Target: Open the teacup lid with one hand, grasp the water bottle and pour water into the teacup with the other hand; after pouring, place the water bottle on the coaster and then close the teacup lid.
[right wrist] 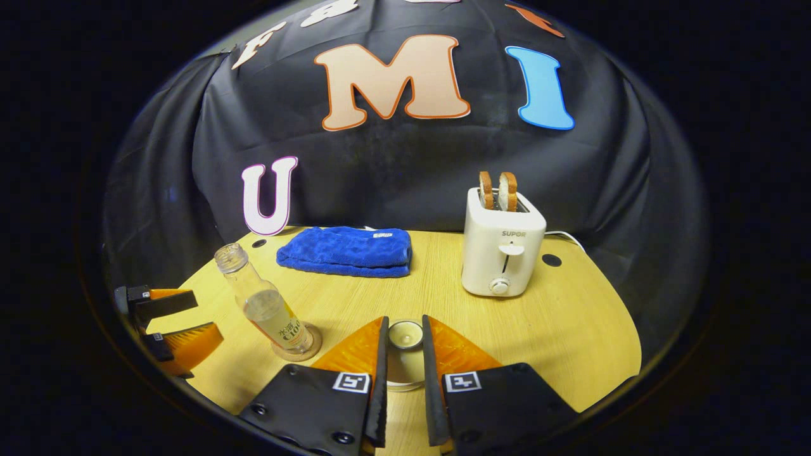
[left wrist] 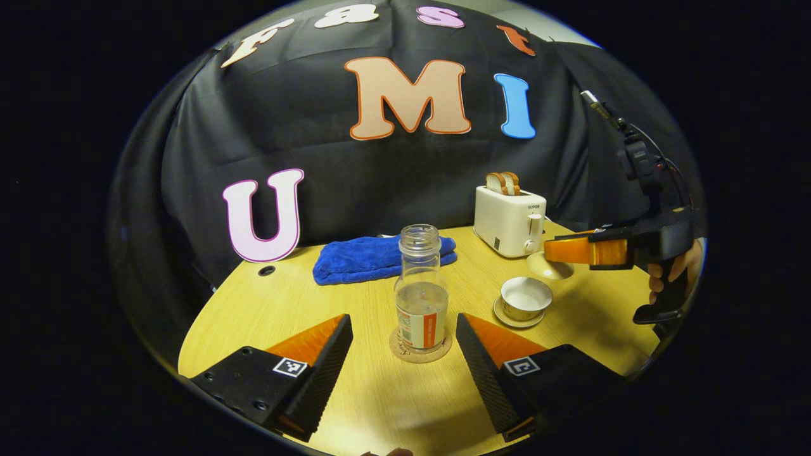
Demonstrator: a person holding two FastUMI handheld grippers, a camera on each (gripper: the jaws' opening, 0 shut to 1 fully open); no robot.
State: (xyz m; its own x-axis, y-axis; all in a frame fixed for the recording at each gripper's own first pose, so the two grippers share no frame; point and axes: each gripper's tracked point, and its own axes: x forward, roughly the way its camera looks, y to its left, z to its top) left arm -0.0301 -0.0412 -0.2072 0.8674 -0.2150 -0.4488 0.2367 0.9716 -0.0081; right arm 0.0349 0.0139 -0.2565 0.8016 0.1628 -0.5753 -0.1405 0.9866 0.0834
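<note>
A clear, capless water bottle (left wrist: 419,297) with some water in it stands upright on a round cork coaster (left wrist: 405,354). My left gripper (left wrist: 402,320) is open, a finger on either side of the bottle's base and neither touching it. To the right, the white teacup (left wrist: 526,296) sits uncovered on its saucer (left wrist: 507,316). Just behind the cup, my right gripper (left wrist: 549,251) holds the white teacup lid (left wrist: 551,268) in the air. In the right gripper view, that gripper (right wrist: 403,320) is shut on the lid (right wrist: 405,335). The bottle (right wrist: 269,310) and the open left gripper (right wrist: 203,316) are at the left.
A white toaster (left wrist: 509,220) with two bread slices stands at the back right of the round wooden table (left wrist: 266,316). A folded blue towel (left wrist: 374,258) lies at the back behind the bottle. A hand (left wrist: 671,269) holds the right gripper's handle near the table's right edge.
</note>
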